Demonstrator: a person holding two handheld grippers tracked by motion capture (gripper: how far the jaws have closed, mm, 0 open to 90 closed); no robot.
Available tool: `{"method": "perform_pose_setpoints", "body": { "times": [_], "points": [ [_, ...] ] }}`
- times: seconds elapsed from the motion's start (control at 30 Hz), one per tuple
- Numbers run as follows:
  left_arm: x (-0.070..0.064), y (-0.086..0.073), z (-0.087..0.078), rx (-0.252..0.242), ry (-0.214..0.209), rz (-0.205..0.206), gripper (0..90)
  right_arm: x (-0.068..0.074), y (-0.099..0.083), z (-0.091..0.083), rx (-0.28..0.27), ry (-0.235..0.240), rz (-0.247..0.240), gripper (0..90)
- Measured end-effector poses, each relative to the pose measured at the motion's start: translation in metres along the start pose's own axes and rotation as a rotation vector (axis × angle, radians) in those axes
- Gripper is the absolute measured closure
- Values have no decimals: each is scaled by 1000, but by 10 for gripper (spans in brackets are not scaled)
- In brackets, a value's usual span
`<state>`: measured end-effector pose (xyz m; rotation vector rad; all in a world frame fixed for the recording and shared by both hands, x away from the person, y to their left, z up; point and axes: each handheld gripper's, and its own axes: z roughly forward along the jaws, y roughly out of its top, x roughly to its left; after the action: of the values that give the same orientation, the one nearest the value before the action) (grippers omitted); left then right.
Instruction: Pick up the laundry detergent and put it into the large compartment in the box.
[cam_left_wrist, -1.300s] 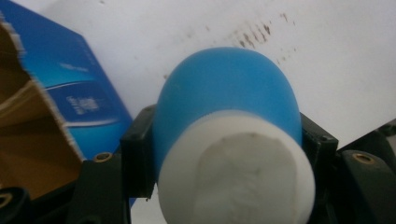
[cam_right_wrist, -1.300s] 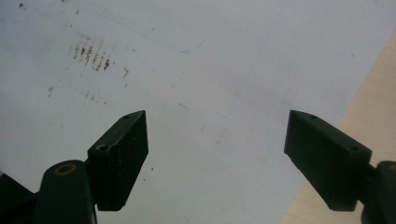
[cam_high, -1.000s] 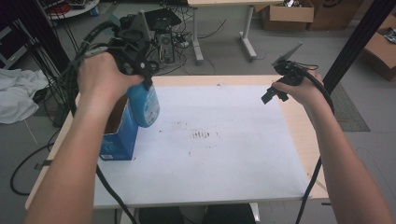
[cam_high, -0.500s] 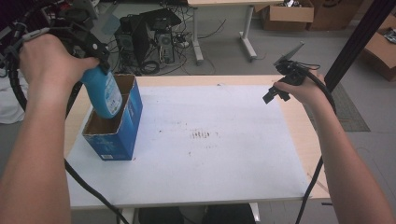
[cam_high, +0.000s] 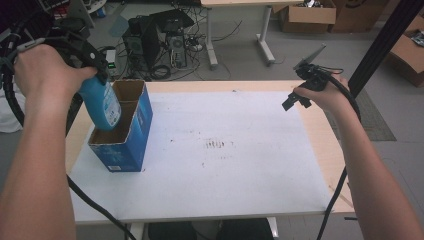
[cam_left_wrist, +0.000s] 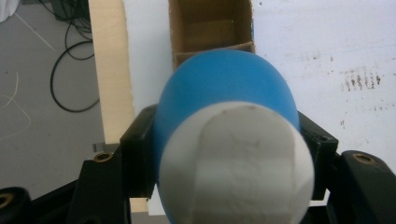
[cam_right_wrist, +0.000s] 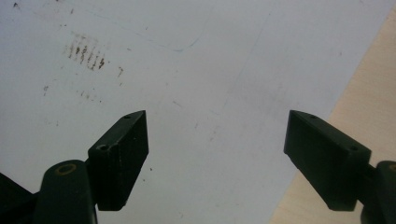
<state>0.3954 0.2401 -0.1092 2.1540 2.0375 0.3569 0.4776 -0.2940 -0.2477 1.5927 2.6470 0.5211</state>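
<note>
Left gripper (cam_high: 97, 80): raised at the table's left side, forearm reaching up from below; jaws clamp a blue bottle (cam_high: 102, 105) at its neck
Bottle: hangs tilted over the near compartment of the box (cam_high: 137, 135)
Box: open-topped, near the table (cam_high: 330, 145)'s left edge
Right gripper (cam_high: 295, 100): held above the far right edge; jaws spread wide, holding nothing
Room: white sheet (cam_high: 225, 175) bare between box and right edge

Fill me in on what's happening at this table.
A person works with a gripper in each hand. The left gripper is shut on a blue bottle with a white cap, holding it above the open blue cardboard box at the left of the white table. The bottle's base sits about level with the box's rim. The right gripper hangs open and empty over the table's far right.
</note>
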Motion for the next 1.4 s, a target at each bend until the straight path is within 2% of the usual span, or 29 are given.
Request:
{"method": "perform_pose_setpoints", "body": {
  "times": [0.1,0.33,0.47,0.9,1.27,1.4],
  "points": [
    [1,0,10,13,-13,-5,384,0,-1,1,4,0,1,222],
    [0,-1,38,48,5,6,384,-1,-1,3,7,-3,2,222],
    [2,-2,58,73,-8,2,384,-2,-2,5,10,-3,-4,222],
    [2,-6,103,108,-13,-9,384,-1,-2,10,18,-3,-5,222],
    [-6,-11,139,154,-18,2,384,0,-1,12,21,-4,-8,222],
    [-9,-12,148,170,1,6,384,0,-2,13,24,-6,-6,223]
  ]
}}
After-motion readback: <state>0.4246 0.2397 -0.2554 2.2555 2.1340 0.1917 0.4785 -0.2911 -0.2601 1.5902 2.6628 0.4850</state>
